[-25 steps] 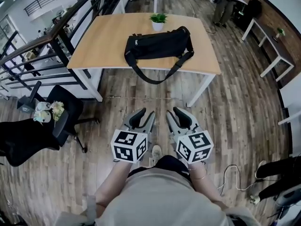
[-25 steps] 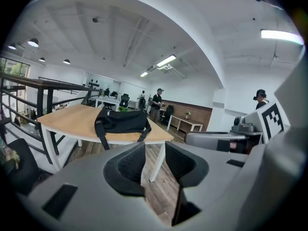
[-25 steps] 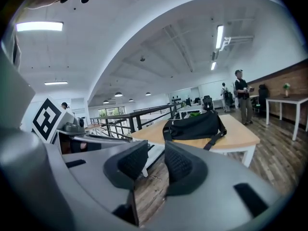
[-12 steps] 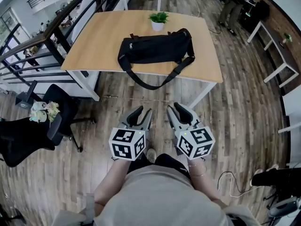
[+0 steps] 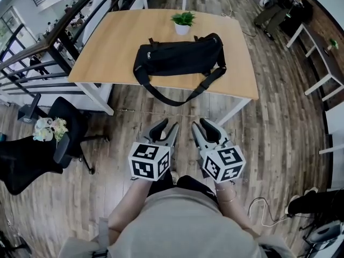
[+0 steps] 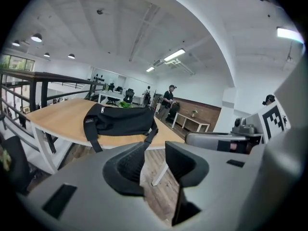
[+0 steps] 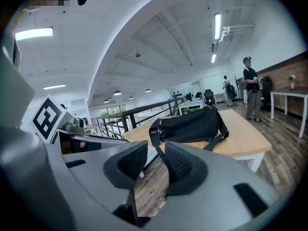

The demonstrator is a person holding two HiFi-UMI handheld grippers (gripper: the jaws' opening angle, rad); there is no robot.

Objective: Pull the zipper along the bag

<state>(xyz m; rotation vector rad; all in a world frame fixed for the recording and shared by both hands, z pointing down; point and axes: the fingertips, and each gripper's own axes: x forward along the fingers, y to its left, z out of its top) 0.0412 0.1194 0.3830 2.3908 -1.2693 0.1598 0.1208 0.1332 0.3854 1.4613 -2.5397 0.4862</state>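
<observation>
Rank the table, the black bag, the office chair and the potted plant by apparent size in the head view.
1. table: clearly the largest.
2. office chair and black bag: these look about alike, and the chair sits nearer the camera, so I am not ranking them.
3. potted plant: the smallest.

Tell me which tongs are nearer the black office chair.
Left. The left tongs hang to the right of the office chair in the head view; the right tongs are farther right, beyond the left ones.

Wood-plank floor (image 5: 279,106); light wooden table (image 5: 107,42), white legs; black office chair (image 5: 70,128), left; black railing (image 5: 64,31) beyond; white vaulted ceiling (image 7: 159,47), strip lights (image 7: 217,25).
</observation>
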